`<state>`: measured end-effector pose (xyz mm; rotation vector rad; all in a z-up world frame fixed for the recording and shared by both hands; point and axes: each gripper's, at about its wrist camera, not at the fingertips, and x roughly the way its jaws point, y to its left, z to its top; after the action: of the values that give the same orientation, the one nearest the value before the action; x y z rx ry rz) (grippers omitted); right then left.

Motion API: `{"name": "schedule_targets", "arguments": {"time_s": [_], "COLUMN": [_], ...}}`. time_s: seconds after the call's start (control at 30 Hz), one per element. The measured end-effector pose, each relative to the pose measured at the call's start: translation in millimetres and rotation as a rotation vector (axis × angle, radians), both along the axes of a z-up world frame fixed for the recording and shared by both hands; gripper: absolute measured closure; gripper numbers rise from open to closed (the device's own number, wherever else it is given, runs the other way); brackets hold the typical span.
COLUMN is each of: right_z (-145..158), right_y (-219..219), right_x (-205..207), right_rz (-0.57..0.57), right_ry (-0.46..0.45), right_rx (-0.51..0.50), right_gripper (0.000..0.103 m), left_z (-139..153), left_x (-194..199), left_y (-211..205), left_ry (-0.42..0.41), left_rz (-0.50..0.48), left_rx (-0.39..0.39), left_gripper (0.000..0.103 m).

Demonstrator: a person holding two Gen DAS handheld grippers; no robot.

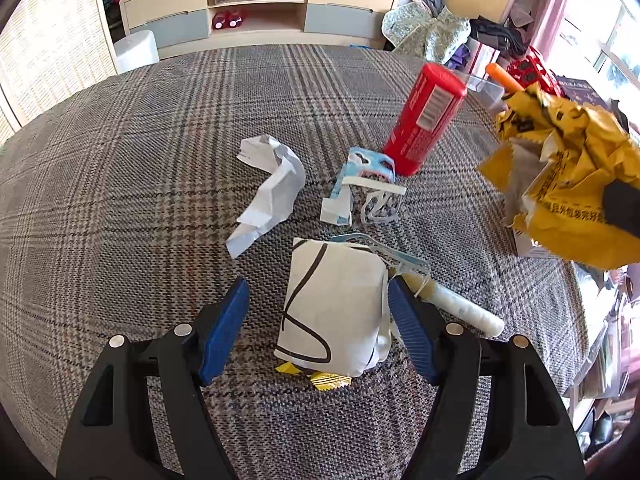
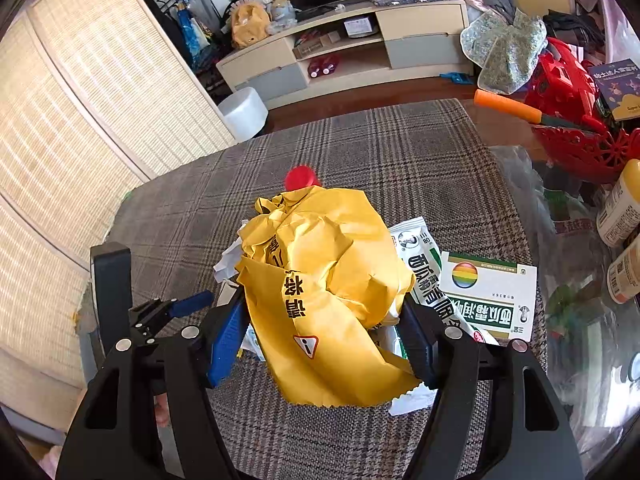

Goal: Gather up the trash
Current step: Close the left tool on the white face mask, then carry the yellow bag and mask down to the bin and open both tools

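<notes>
Collecting trash from a desk (image 1: 120, 152) covered in a grey plaid cloth, shown partway through. The right claw (image 2: 322, 332) pinches a crumpled yellow plastic bag (image 2: 320, 292) between its blue pads and holds it clear of the cloth; in the left wrist view the same bag hangs in the air at the right edge of the frame. The left claw (image 1: 318, 328) is spread on either side of a folded white paper bag with black line markings (image 1: 334, 308): its right pad lies at the bag's edge, while a gap of cloth shows between its left pad and the bag, so this piece is judged bracketed but not yet gripped. Left on the cloth are a crumpled white paper (image 1: 270, 188), a torn blue and white wrapper (image 1: 362, 184), a red cylindrical container (image 1: 426, 116), a white tube-shaped item (image 1: 460, 308) just beside the left claw, and a small yellow wrapper (image 1: 328, 380) peeking from under the white bag. Beneath the right claw lie a green and white sachet (image 2: 424, 264) and a flat green and white medicine box (image 2: 488, 296). No bin or collecting place can be identified in either view. By this judgement one piece is lifted, one is about to be taken, and most of the litter is uncollected.
</notes>
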<state>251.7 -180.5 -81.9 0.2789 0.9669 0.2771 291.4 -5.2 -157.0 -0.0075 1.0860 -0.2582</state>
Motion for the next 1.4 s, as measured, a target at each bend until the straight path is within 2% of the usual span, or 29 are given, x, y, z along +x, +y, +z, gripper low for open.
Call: {"name": "schedule_targets", "arguments": {"time_s": [0.07,0.13,0.23,0.43,0.63,0.77,0.9,1.1,1.4], "right_z": [-2,-3,-4,5,34,55,67,69,39], "right_y": [-1,-3,-6,-9,-10,-11,-11,-13,-10], "right_x": [-1,-1,-4,-15,-43,-76,-114,-179,-242], "right_rz": [-0.002,-0.008,-0.014,-0.02,-0.018,-0.019,-0.018,-0.01,0.006], "right_ry": [0.005,0.008,0.013,0.004,-0.034,-0.058,-0.066,-0.067,-0.014], "right_rx": [0.0,-0.004,-0.002,0.002,0.006,0.015,0.023,0.031,0.031], "right_gripper": [0.033,0.033,0.033,0.033,0.033,0.033,0.033,0.033,0.034], "left_z": [-5,-6,3,35,88,117,133,131,93], "left_x": [2,2,-2,-19,-56,-98,-143,-216,-298], "left_y": [-1,0,-2,-4,-4,-5,-3,-4,-9], "left_ry": [0.011,0.009,-0.012,-0.076,-0.169,-0.206,-0.221,-0.207,-0.153], "left_rz": [-0.001,0.0,-0.013,-0.019,-0.005,-0.008,-0.012,-0.025,-0.038], "left_rx": [-0.011,-0.025,-0.02,-0.003,0.015,0.004,0.003,-0.014,-0.061], "left_gripper": [0.038,0.052,0.061,0.063,0.063,0.063,0.063,0.063,0.063]}}
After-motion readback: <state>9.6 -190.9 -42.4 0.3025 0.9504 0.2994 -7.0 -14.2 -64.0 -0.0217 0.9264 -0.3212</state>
